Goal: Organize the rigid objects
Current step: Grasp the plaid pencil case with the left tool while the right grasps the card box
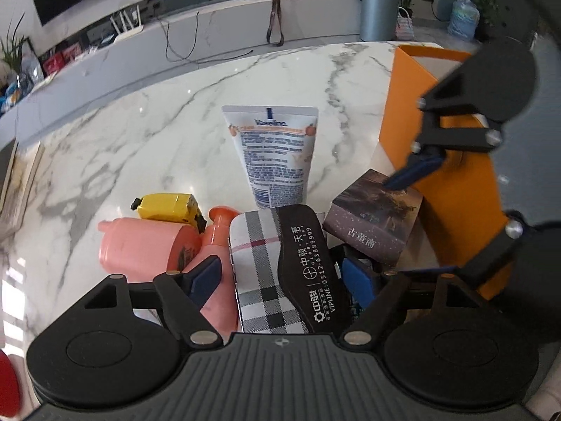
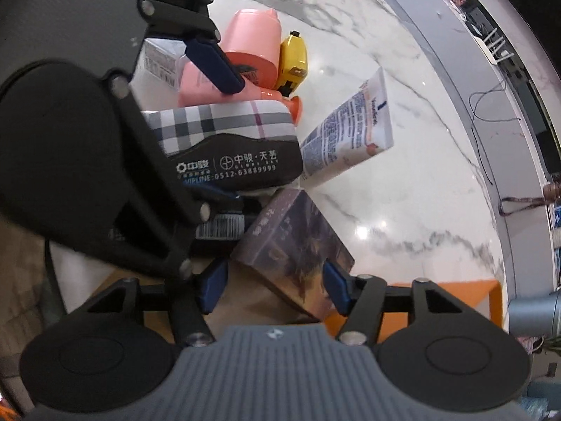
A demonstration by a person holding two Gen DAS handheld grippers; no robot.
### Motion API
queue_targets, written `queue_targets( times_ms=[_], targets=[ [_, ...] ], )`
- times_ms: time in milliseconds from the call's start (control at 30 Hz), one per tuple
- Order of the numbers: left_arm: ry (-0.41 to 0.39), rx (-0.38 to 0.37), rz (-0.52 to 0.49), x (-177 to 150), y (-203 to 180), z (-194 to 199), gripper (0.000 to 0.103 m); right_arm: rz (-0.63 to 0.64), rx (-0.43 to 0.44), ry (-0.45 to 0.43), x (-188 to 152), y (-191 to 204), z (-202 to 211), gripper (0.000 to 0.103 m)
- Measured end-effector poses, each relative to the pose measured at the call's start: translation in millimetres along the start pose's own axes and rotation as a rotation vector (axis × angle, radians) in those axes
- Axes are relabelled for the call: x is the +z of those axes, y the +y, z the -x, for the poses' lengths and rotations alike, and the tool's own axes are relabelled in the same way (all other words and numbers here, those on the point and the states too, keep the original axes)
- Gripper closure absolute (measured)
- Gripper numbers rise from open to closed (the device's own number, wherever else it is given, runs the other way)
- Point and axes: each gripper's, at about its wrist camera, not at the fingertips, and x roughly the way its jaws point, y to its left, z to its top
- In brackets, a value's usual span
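A white marble table (image 1: 147, 133) with grey veining is carrying a tight cluster of objects, with a long white counter and a grey bin (image 1: 378, 12) standing beyond it. The left gripper (image 1: 284, 279) is reaching over the cluster with its jaws spread wide; the plaid glasses case (image 1: 277, 270), black-flapped and printed with white Chinese lettering, is lying between its blue pads, though the pictures are not showing whether either pad is touching it. Just outside the left jaw, a pink bottle (image 1: 147, 245) is lying on its side, with a yellow tape measure (image 1: 168, 207) right behind it. Ahead of the jaws, a Vaseline tube (image 1: 277, 154) is lying flat. The right gripper (image 2: 275, 286) is also standing wide open, its blue pads flanking the corner of a dark purple box (image 2: 298, 249) printed with a dusky picture, which is sitting tilted; contact cannot be told. An orange box (image 1: 413, 105), open at the top, is standing upright just beyond that purple box.
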Motion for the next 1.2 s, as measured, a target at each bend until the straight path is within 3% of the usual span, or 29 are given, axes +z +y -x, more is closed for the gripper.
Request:
queue_targets(
  times_ms=[133,267,400,567,733,867,1033,1200],
  targets=[
    [-0.015,-0.007,-0.020,-2.2,-2.2,2.0,0.023,0.012,-0.017,0.005,0.3,0.7,-6.8,0.045],
    [-0.021,-0.018,-0.017,-3.0,-0.7,3.6,0.024,-0.013,-0.028,-0.021,-3.6,0.7,-2.7,0.050],
    [-0.013,-0.041,-0.021,-5.6,0.7,7.1,0.025,-0.007,-0.066,-0.056,-8.3,8.5,4.2,0.059],
    [-0.005,-0.077,0.009,-11.7,6.4,13.4,0.025,-0.051,-0.056,-0.101,-10.0,7.1,26.0,0.071],
    [0.020,-0.072,0.004,-14.7,6.2,16.6,0.021,-0.181,0.053,-0.128,-4.8,-15.0,50.2,0.080],
    [0.035,-0.060,0.021,-12.4,6.0,16.1,0.020,-0.303,0.139,-0.094,-2.1,-33.0,50.9,0.080],
    [0.043,-0.040,0.004,-12.8,2.5,13.7,0.016,-0.466,0.164,-0.101,-3.7,-51.1,36.4,0.079],
    [0.035,-0.050,0.001,-16.1,1.7,10.5,0.020,-0.511,0.162,-0.084,-9.3,-46.1,17.8,0.078]
  ],
)
